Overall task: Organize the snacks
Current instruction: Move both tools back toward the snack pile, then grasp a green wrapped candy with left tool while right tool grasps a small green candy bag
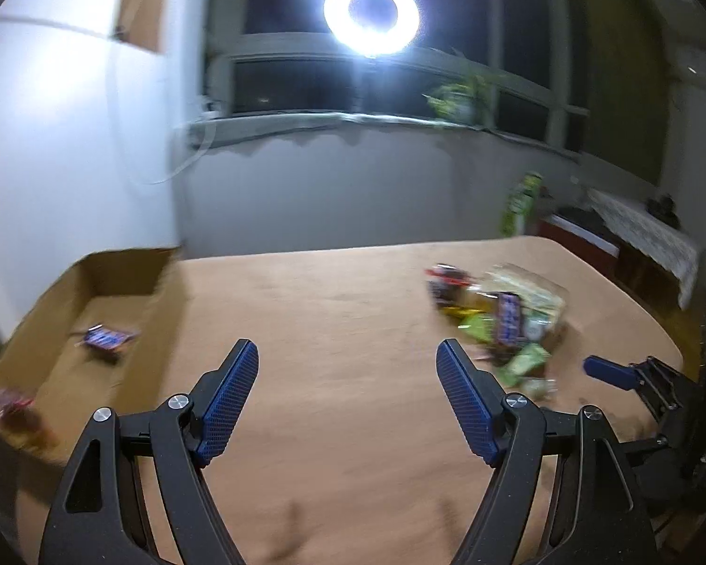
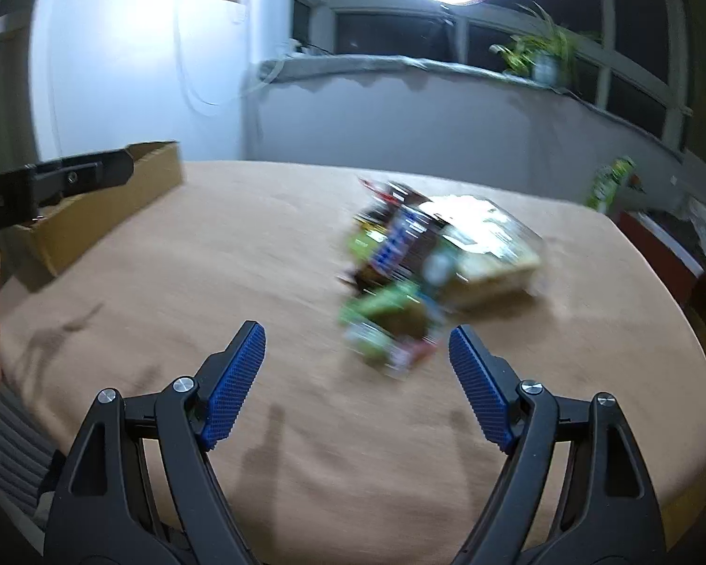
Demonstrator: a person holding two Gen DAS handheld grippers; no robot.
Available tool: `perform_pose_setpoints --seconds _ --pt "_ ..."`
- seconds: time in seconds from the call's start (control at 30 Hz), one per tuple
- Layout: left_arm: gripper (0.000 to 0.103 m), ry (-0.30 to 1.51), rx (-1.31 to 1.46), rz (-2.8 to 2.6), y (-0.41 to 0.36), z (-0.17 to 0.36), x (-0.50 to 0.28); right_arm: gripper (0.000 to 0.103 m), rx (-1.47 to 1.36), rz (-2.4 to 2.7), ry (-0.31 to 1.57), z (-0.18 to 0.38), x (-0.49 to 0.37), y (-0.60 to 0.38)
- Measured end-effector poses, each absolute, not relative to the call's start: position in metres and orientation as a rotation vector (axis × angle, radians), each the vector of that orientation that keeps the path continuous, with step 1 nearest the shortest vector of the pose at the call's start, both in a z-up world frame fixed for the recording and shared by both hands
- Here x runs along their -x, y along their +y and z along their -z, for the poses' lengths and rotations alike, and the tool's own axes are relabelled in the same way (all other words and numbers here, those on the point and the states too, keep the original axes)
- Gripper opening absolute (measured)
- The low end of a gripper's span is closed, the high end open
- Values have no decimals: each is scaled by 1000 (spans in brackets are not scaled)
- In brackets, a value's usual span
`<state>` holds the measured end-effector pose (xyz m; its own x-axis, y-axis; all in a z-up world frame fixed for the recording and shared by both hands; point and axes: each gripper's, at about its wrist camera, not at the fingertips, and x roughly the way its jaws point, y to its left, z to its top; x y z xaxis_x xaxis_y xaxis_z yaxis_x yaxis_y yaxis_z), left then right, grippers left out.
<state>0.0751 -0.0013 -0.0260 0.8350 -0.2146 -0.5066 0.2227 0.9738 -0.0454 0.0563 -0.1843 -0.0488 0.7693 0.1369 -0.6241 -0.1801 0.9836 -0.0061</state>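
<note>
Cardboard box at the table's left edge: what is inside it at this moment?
Inside the cardboard box, the left wrist view shows one blue snack bar on the floor and a blurred reddish packet nearer the camera. The near wall hides whatever lies in the closest corner.

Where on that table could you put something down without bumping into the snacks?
The broad bare stretch of table between the cardboard box on the left and the snack pile on the right is free, as is the near edge ahead of both open hand-held grippers. It is crowded only around the pile; the box floor holds a few wrappers.
</note>
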Motion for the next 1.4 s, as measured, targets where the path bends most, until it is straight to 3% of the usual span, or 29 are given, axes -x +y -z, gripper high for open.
perform_pose_setpoints --seconds 0.4,0.47,0.53,0.67,0.73,1.1,1.17,1.23,1.4 --pt "78 690 -111 462 -77 59 -117 83 0 -203 727 66 -70 -205" --pt "76 699 -131 486 -85 62 -116 78 6 -220 734 70 -73 -201" --pt "69 715 -151 502 -88 66 -117 66 18 -214 732 72 -76 -200" --pt "67 741 -151 506 -87 72 -120 46 43 -202 724 73 -80 -200" --pt "67 750 -142 513 -87 74 -121 17 40 -190 720 73 -81 -204" --pt "67 785 -253 573 -127 84 -121 15 -38 -134 703 68 -66 -254" --pt "58 788 -275 582 -133 85 -124 15 -54 -125 697 67 -63 -263" --pt "38 802 -281 588 -138 87 -128 15 -62 -118 698 68 -61 -270" --pt "15 812 -244 587 -134 88 -130 15 -83 -111 693 71 -59 -276"
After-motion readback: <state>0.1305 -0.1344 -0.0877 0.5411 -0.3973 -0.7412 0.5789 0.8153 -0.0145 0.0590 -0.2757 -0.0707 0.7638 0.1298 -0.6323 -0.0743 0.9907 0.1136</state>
